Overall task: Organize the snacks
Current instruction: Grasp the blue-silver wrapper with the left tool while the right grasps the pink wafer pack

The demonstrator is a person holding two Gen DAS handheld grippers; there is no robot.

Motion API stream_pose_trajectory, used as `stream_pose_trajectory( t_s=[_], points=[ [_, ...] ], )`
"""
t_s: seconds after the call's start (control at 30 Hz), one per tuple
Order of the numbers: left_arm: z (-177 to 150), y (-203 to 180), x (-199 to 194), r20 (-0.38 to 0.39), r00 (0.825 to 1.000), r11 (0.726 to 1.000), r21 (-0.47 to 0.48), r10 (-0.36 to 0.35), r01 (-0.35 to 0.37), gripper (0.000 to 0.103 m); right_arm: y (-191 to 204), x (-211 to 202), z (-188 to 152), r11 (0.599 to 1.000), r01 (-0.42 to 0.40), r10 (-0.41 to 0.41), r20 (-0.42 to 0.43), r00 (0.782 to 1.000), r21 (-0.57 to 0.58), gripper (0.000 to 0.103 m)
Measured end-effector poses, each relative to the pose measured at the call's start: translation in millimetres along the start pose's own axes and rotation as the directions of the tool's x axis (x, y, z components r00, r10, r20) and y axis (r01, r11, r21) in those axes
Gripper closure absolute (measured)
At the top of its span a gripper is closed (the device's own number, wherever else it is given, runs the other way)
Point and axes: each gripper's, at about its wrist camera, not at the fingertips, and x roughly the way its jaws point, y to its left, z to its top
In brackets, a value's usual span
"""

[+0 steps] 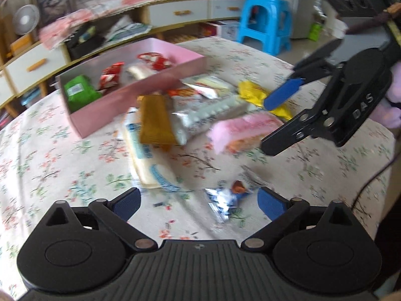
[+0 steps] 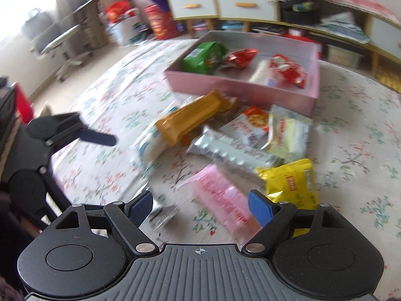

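Both grippers – left (image 1: pixel 198 202), right (image 2: pixel 200 207) – are wide open and hold nothing, ready to grab snacks (image 2: pixel 225 200) in front for the box (image 2: pixel 240 87)

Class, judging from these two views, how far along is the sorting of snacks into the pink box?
Done: a green packet and two red ones lie in the pink box. In hand: nothing; the left gripper and right gripper are both open over the table. Left: the brown bar, silver bar, pink packet, yellow packet and others remain on the flowered cloth.
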Motion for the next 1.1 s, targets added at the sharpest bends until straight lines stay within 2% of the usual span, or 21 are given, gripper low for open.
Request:
stream_pose_trajectory(
  t_s=[0.2,0.37,0.47,0.6,0.73,0.8,0.93,1.1],
  points=[
    [1.7,-12.7,7.0,-0.005,0.998,0.995,0.065,-0.070,0.070,0.031,-3.1,7.3,-3.8,0.998,-0.038,0.038,0.007,0.999,-0.040,0.018],
    [3.8,-21.5,12.4,-0.017,0.993,0.988,0.099,-0.115,0.116,0.047,-10.4,11.0,1.7,0.999,-0.031,0.032,0.022,0.999,-0.037,0.018],
    [3.8,-24.4,17.4,-0.043,0.994,0.988,0.109,-0.105,0.109,0.053,-12.1,17.1,1.8,0.998,0.001,0.000,0.004,1.000,-0.056,0.019],
    [5.0,-22.7,19.9,-0.060,0.997,0.995,0.082,-0.044,0.049,0.067,-12.0,23.0,-1.8,0.997,0.029,-0.031,-0.025,0.999,-0.078,0.021],
    [7.6,-16.2,17.8,-0.076,0.997,1.000,0.015,0.025,-0.024,0.071,-10.5,21.1,-4.1,0.996,0.035,-0.039,-0.042,0.998,-0.085,0.025],
    [8.0,-12.8,16.7,-0.083,0.996,0.999,-0.008,0.043,-0.044,0.074,-9.5,19.2,-4.8,0.996,0.022,-0.026,-0.055,0.998,-0.081,0.030],
    [7.7,-7.2,14.7,-0.077,0.996,0.998,-0.035,0.040,-0.043,0.073,-2.1,15.9,-7.5,0.995,-0.009,0.001,-0.077,0.997,-0.100,0.032],
    [7.4,-5.7,17.8,-0.045,0.998,0.998,-0.052,0.045,-0.048,0.072,2.1,21.6,-10.0,0.992,0.035,-0.045,-0.079,0.996,-0.119,0.032]
  ],
)
